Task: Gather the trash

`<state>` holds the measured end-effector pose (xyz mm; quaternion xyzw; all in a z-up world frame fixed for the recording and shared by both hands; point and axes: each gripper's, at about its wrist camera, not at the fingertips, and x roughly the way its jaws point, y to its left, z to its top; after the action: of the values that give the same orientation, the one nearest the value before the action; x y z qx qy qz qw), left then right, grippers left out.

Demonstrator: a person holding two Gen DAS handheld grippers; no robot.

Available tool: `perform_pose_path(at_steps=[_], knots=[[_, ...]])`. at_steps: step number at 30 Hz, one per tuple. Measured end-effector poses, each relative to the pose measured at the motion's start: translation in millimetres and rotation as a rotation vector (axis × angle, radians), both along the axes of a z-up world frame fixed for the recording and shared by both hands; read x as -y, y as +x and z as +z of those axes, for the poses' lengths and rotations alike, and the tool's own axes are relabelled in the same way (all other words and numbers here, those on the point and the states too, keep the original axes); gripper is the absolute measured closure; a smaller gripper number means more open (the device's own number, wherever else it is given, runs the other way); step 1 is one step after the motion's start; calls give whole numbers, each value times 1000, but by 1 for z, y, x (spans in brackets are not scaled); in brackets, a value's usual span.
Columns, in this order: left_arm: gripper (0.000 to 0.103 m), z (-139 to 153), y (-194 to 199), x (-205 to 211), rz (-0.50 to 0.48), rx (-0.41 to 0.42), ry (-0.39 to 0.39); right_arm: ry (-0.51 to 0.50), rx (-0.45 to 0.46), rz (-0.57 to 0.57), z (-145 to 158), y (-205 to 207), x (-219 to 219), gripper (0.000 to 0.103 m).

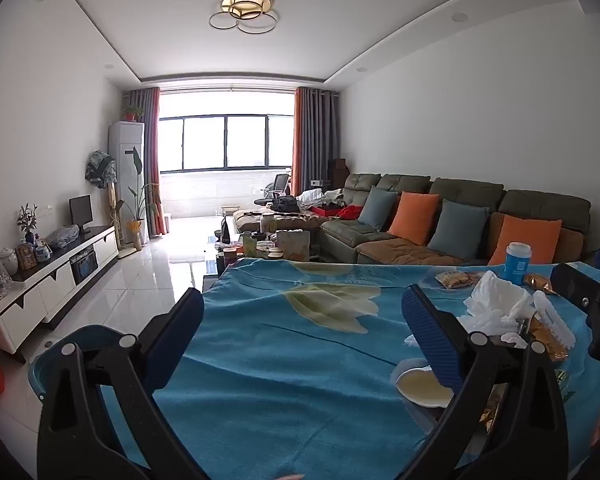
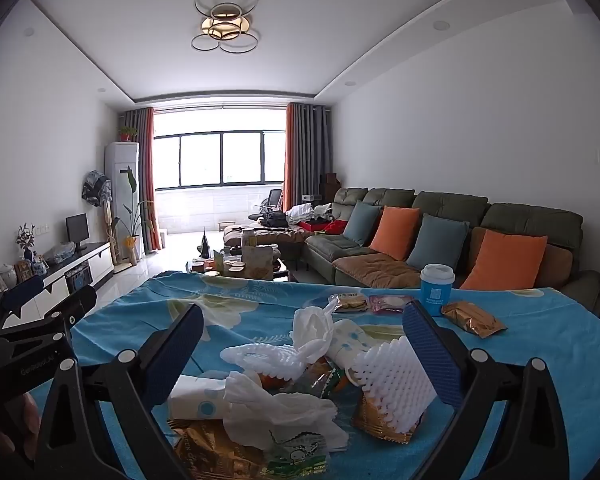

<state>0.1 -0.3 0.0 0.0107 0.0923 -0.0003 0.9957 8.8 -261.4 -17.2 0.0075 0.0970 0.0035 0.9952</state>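
A pile of trash lies on a table under a blue flowered cloth (image 2: 540, 344): crumpled white tissues (image 2: 276, 408), white foam fruit nets (image 2: 392, 380), gold snack wrappers (image 2: 474, 318) and a paper tissue pack (image 2: 196, 402). My right gripper (image 2: 304, 344) is open and empty, its jaws either side of the pile. My left gripper (image 1: 304, 328) is open and empty over bare cloth, left of the pile (image 1: 500, 308). A round pale lid or dish (image 1: 420, 386) lies by its right finger. A blue bin (image 1: 60, 348) shows partly behind its left finger, off the table's left edge.
A blue paper cup with white lid (image 2: 436, 288) stands at the table's far side, with small snack packets (image 2: 352, 303) near it. Beyond are a sofa with orange and grey cushions (image 2: 440, 240), a cluttered coffee table (image 2: 240, 264) and a TV cabinet (image 2: 80, 272) at left.
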Motion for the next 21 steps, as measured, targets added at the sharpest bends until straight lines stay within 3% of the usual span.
perform_pose_path(at_steps=[21], knots=[[6, 2, 0, -4, -10, -7, -17, 3, -4, -1, 0, 1, 1, 7]])
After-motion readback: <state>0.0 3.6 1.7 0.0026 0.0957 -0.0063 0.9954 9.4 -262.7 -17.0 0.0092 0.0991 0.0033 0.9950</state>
